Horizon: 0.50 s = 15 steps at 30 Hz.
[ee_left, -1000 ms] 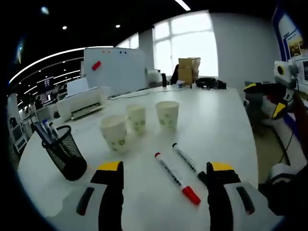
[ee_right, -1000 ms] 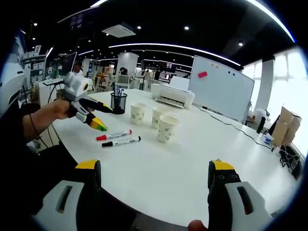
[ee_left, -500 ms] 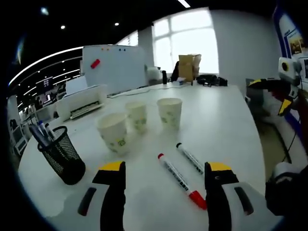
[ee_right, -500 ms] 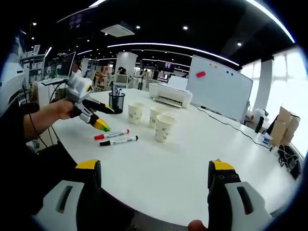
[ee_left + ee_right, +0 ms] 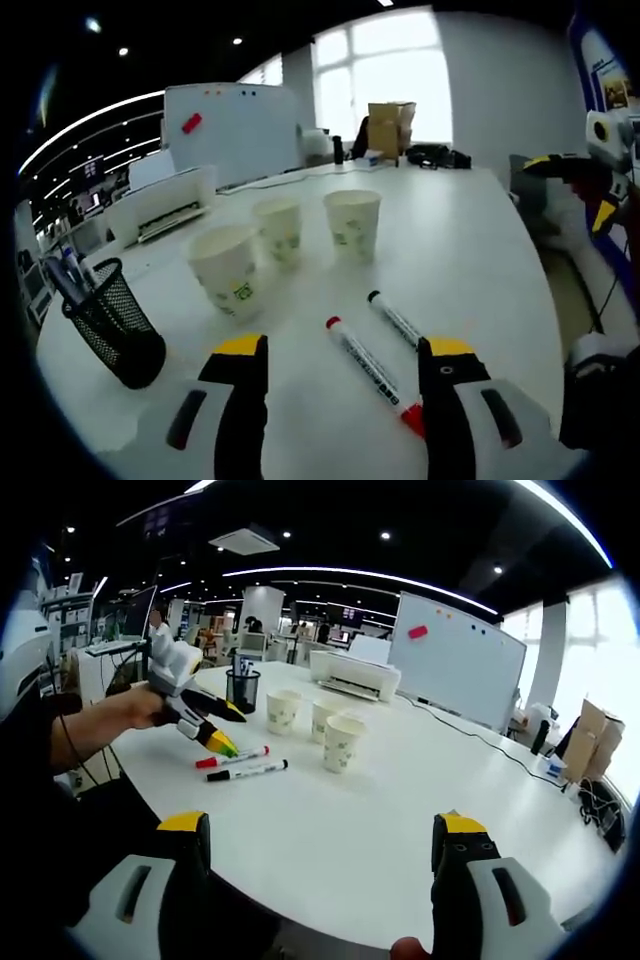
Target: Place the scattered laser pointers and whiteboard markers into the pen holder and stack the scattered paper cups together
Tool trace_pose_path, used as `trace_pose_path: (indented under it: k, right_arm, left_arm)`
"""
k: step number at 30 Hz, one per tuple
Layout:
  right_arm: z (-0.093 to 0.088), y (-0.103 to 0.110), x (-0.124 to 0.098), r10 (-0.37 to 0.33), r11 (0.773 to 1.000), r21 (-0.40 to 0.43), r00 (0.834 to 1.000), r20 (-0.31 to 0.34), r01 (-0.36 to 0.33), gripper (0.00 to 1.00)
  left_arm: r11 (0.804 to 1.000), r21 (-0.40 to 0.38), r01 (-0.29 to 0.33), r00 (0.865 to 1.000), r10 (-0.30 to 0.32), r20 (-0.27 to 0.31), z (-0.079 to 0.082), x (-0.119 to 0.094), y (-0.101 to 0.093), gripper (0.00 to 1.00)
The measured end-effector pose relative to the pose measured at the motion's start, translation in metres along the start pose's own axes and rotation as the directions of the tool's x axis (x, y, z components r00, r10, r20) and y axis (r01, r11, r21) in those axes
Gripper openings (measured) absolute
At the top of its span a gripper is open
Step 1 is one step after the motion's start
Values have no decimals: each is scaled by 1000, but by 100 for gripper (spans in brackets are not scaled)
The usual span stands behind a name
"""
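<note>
Two whiteboard markers lie on the white table (image 5: 470,250): a red-capped marker (image 5: 368,368) and a black-capped marker (image 5: 395,320). My left gripper (image 5: 342,350) is open just above them, and the red marker's cap end reaches its right jaw. Three paper cups (image 5: 225,270), (image 5: 278,228), (image 5: 353,222) stand apart behind the markers. A black mesh pen holder (image 5: 105,325) with pens in it stands to the left. My right gripper (image 5: 322,830) is open over the table's near edge, holding nothing. It looks at the left gripper (image 5: 228,730), the red marker (image 5: 232,757), the black marker (image 5: 250,772), the cups (image 5: 341,743) and the holder (image 5: 242,690).
A white printer (image 5: 160,205) and a whiteboard (image 5: 230,130) stand at the table's far side, with a cardboard box (image 5: 385,128) near the window. The right gripper (image 5: 575,190) shows off the table's right edge. A person's hand (image 5: 130,708) holds the left gripper.
My left gripper has moved forward and lower toward the markers, so the red marker now lies closer in between its jaws. The right gripper has barely moved.
</note>
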State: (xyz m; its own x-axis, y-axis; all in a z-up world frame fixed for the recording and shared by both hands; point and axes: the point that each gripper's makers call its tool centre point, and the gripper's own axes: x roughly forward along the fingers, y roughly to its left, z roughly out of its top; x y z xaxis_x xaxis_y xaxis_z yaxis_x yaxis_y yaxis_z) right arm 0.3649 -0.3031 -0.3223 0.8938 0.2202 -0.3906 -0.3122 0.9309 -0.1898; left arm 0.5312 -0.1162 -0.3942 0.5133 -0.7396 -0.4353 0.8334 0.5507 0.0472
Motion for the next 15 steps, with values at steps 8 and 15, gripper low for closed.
trace_pose_path:
  k: [8, 15]
  right_arm:
    - [-2, -2, 0, -3, 1000, 5, 1000, -3, 3, 87]
    - [-3, 0, 1, 2, 1000, 2, 1000, -5, -2, 87]
  left_arm:
    - [1000, -5, 6, 1000, -6, -19, -5, 5, -3, 59]
    - [1000, -11, 14, 999, -14, -37, -10, 13, -1, 57]
